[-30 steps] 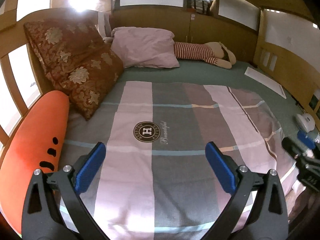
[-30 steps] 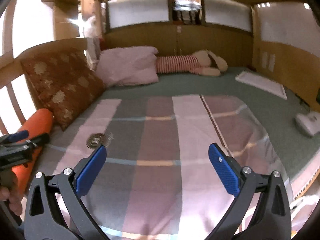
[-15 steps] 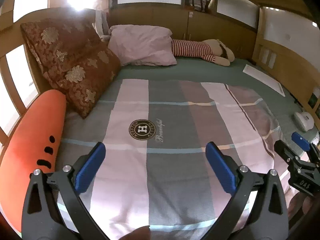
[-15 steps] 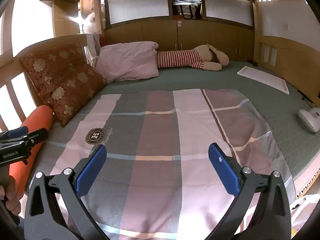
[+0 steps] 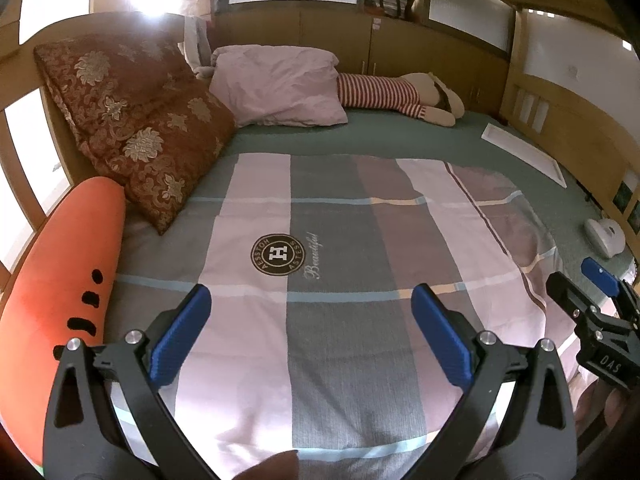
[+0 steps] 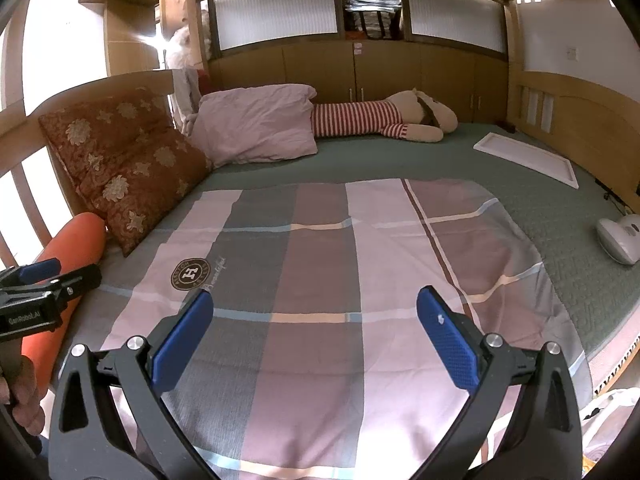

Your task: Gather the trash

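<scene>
Blue-padded left gripper [image 5: 306, 334] spread wide, holding nothing, above checked blanket [image 5: 340, 280]; orange bolster [image 5: 60, 280] left. Right view: right gripper [image 6: 314, 336] likewise spread, nothing held, over blanket; white device [image 6: 620, 238] right. Trash: cannot tell where.

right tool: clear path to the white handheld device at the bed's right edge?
Probably yes. The right tool is open and empty, and the white device lies alone on the green sheet, with only flat bedding between.
</scene>
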A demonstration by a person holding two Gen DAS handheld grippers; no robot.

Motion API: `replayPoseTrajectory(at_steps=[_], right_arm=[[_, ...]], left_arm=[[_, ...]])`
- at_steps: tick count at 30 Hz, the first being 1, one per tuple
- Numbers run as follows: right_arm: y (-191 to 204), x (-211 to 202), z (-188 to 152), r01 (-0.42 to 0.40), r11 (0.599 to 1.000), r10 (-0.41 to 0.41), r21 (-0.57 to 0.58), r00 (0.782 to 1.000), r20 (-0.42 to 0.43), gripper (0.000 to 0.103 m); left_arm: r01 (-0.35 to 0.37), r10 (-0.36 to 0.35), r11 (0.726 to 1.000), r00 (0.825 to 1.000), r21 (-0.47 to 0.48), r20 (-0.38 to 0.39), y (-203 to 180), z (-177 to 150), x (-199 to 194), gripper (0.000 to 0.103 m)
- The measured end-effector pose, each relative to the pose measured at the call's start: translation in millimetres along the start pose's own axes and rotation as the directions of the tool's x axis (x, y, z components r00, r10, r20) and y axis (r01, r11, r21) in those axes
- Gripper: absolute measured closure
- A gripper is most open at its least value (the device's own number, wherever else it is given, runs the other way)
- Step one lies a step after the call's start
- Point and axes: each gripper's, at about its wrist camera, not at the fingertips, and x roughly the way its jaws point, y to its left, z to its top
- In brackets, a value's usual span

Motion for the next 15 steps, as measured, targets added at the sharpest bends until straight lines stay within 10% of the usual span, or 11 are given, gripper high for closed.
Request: replayPoseTrajectory(at_steps=[15], right_arm=[[-0.6,0.8,0.6,0.003,1.000,-0.003,-0.001,1.000,0.000,0.003]], left_arm=[[-0.009,0.009,1.000,1.000,0.012,-0.007,-1.9,-2.3,5.0,0.003]])
